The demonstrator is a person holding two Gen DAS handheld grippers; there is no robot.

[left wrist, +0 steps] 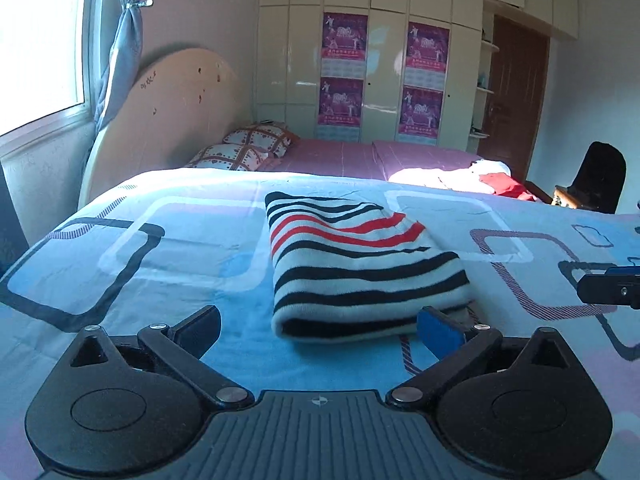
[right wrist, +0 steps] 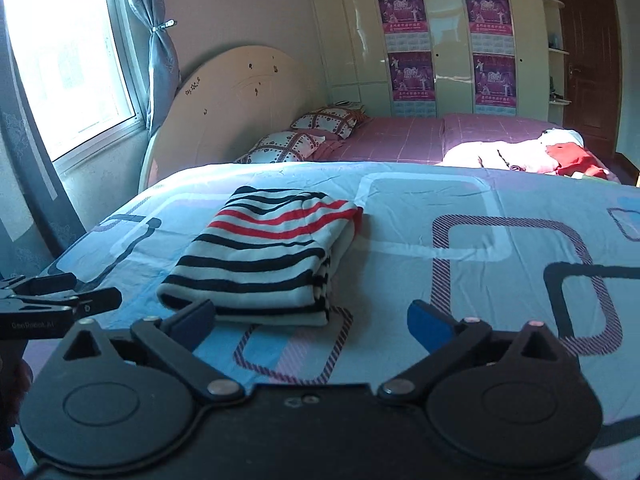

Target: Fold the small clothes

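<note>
A folded striped garment (left wrist: 360, 268), white with black and red stripes, lies flat on the blue patterned bedsheet (left wrist: 160, 248). My left gripper (left wrist: 320, 330) is open just in front of its near edge, with nothing between the blue pads. In the right wrist view the same garment (right wrist: 264, 256) lies ahead to the left. My right gripper (right wrist: 310, 322) is open near its right front corner, touching nothing. The right gripper's tip (left wrist: 608, 288) shows at the left view's right edge, and the left gripper (right wrist: 60, 300) at the right view's left edge.
Behind the blue sheet is a second bed with a pink cover (left wrist: 340, 156), two patterned pillows (left wrist: 256, 144) and a heap of white and red clothes (left wrist: 492, 180). A wardrobe with posters (left wrist: 380, 72) lines the far wall. A window (right wrist: 60, 64) is at left, a dark chair (left wrist: 600, 176) at right.
</note>
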